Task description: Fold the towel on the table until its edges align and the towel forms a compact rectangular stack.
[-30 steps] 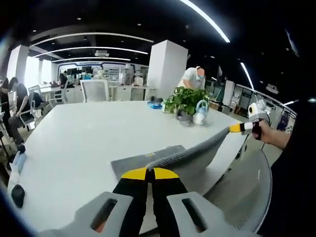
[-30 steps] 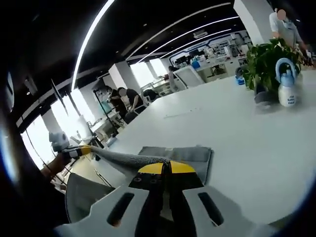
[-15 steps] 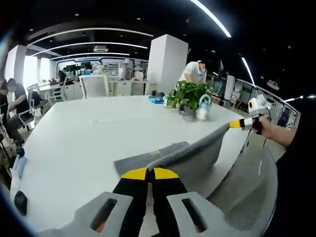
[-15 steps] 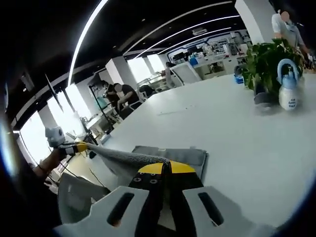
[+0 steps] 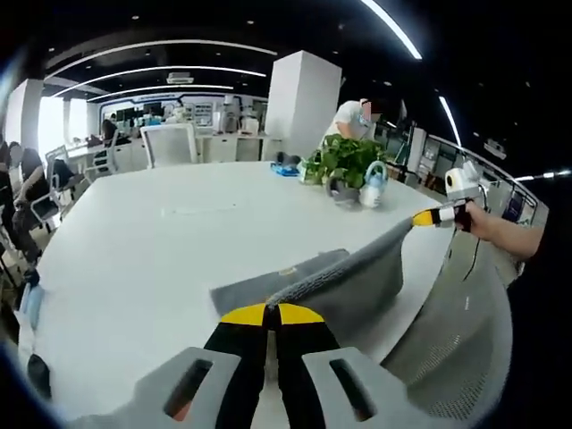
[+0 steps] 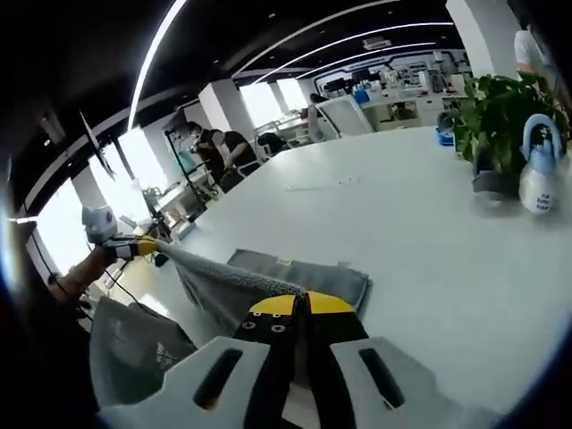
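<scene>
Towel: one grey towel (image 5: 357, 273), its near edge lifted off the white table (image 5: 134, 250) and stretched taut between the two grippers; its far part lies flat on the table, on the person's side of the plant (image 5: 344, 161).
Left gripper (image 5: 265, 314): jaws pressed together on one near corner of the towel.
Right gripper (image 6: 299, 304): jaws closed tight on the other near corner.
Change: over the last second the held edge has risen a little and the hanging cloth now drapes deeper off the table's edge.
Meaning: I judge the first fold is just starting; the lifted edge has yet to be carried over the flat part.
Count: one towel, two grippers, one plant, one spray bottle (image 6: 540, 170) beside the plant.
</scene>
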Available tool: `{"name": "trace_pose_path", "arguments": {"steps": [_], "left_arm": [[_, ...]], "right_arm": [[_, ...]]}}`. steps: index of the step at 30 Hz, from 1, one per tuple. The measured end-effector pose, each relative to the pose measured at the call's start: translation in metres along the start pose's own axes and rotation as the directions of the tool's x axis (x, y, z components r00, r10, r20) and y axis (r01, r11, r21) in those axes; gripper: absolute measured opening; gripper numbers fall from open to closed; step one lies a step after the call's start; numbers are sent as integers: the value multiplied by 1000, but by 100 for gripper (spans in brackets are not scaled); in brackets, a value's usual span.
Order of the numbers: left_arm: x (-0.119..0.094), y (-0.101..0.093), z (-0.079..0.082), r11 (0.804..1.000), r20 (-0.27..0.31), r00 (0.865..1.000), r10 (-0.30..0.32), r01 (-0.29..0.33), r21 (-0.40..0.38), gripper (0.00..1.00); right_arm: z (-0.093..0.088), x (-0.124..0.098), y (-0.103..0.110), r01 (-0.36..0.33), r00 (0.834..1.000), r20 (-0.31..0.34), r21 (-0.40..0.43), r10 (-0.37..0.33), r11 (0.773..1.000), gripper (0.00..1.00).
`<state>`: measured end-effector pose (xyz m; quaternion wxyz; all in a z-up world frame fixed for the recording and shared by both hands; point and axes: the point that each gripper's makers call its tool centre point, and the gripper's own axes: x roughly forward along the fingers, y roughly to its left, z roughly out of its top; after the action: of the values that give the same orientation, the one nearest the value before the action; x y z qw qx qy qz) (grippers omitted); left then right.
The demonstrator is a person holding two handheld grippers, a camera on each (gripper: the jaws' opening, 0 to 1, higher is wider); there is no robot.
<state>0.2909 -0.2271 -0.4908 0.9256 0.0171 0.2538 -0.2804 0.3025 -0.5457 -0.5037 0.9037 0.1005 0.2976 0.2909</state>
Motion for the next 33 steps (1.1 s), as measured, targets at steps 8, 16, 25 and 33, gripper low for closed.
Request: {"name": "trace_pose_path", "arguments": {"steps": [8, 16, 25, 33], "left_arm": [[15, 9, -1, 1000, -27, 1000, -2, 3, 7, 2], [25, 15, -3, 1000, -42, 999, -14, 15, 0, 2], [36, 19, -9, 1000, -63, 998, -15, 13, -20, 2], [41, 22, -10, 998, -48, 998, -29, 26, -53, 2]], "right_arm": [[-1, 12, -9, 2, 1000, -21, 7, -2, 1000, 0], [-1, 20, -16, 5, 999, -40, 11, -5, 1000, 0], [-6, 27, -23, 16, 998, -59, 24, -15, 1000, 0], [-13, 32, -28, 58, 995, -83, 30, -55, 998, 0]]}}
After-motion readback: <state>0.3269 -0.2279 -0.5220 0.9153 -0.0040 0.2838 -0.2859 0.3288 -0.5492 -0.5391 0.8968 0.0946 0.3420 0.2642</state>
